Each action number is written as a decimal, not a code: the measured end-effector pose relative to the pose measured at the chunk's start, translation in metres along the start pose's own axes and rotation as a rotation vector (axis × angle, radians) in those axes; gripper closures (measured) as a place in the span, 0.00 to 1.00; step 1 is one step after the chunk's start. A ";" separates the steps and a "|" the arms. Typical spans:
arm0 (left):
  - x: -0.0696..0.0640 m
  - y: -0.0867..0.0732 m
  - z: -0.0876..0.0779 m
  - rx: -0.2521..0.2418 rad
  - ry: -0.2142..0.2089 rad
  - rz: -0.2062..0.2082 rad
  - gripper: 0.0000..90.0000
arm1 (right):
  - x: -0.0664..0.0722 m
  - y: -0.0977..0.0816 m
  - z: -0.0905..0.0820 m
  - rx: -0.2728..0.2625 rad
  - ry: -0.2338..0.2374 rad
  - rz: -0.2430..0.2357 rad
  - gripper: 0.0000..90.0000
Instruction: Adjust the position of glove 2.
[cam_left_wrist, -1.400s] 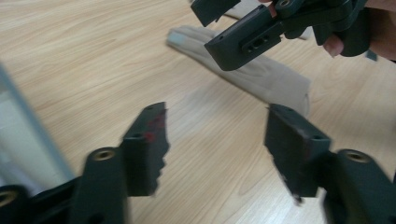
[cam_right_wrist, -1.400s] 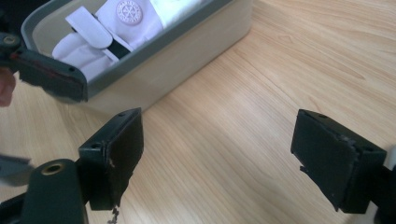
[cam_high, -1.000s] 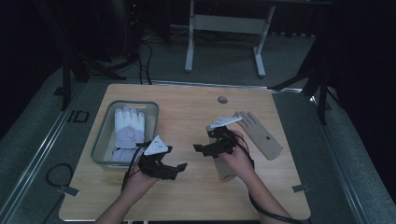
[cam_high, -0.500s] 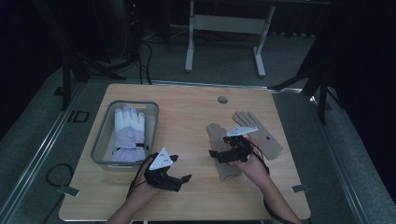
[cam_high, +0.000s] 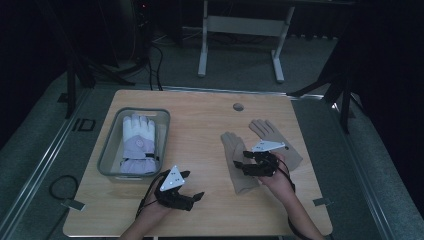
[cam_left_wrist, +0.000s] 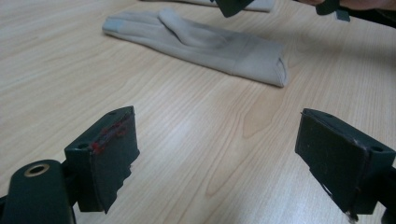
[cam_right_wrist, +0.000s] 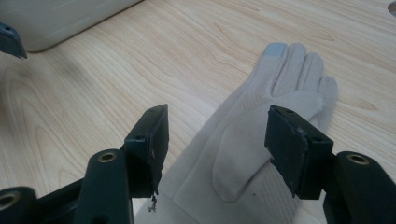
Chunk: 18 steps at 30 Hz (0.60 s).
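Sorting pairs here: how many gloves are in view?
3: two beige gloves lie side by side on the table's right half; one white glove lies in the bin. Another may hide beneath.

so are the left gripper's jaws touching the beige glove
Apart. In the left gripper view, bare table lies between the left gripper and the beige glove, which rests farther off.
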<state>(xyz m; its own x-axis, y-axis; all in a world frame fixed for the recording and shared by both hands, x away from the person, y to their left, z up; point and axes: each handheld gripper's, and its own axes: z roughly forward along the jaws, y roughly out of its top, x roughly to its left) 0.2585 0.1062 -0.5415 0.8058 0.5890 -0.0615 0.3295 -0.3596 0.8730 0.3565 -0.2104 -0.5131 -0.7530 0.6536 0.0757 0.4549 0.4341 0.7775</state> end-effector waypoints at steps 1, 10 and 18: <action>0.000 0.000 0.000 -0.002 0.002 0.001 0.15 | -0.001 0.000 0.000 -0.004 -0.004 -0.006 0.44; 0.003 -0.002 -0.002 -0.007 0.007 -0.013 0.15 | -0.013 0.001 0.005 0.017 0.003 -0.052 0.43; 0.004 -0.004 -0.001 -0.003 0.001 -0.009 0.15 | -0.030 0.000 0.029 0.077 0.008 -0.057 0.46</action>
<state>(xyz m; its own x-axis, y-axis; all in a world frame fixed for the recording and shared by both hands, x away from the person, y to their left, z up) 0.2598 0.1108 -0.5442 0.8021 0.5932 -0.0690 0.3355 -0.3520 0.8738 0.3927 -0.2125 -0.5336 -0.7821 0.6219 0.0379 0.4463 0.5167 0.7306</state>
